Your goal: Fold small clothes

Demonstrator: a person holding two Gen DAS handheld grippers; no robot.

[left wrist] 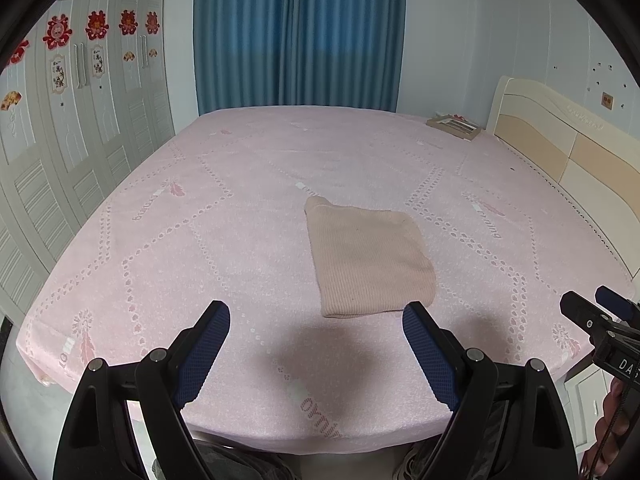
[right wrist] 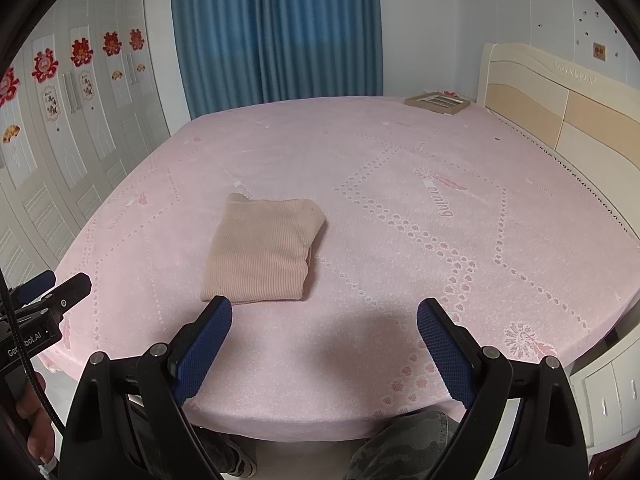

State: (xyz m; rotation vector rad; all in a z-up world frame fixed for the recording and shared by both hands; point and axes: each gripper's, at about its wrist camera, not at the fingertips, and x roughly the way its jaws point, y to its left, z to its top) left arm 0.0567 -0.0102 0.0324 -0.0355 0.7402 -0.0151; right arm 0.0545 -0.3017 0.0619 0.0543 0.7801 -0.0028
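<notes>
- Item: small beige ribbed knit garment [left wrist: 370,258], lying on the pink bedsheet [left wrist: 224,248] of a bed, near the front edge and roughly mid-width. It sits as a compact, roughly square packet with layered edges showing on its right side in the right wrist view [right wrist: 262,252].
- Left tongs [left wrist: 316,346]: jaws wide apart, nothing between them, hovering above the near edge of the bed, just short of the garment's near edge and not touching it.
- Right tongs [right wrist: 325,344]: jaws likewise spread, empty, held over bare sheet just right of the garment's near corner.
- Progress, as judged: the garment looks already folded into a tidy bundle; little or nothing appears left for this piece beyond perhaps a final squaring-up. No other loose clothes are visible on the bed.
- Surroundings: blue curtain [left wrist: 298,32] at the far side, white wardrobe [left wrist: 80,120] on the left, cream headboard [left wrist: 560,148] on the right, a flat box [left wrist: 454,124] at the far right corner of the bed.
</notes>
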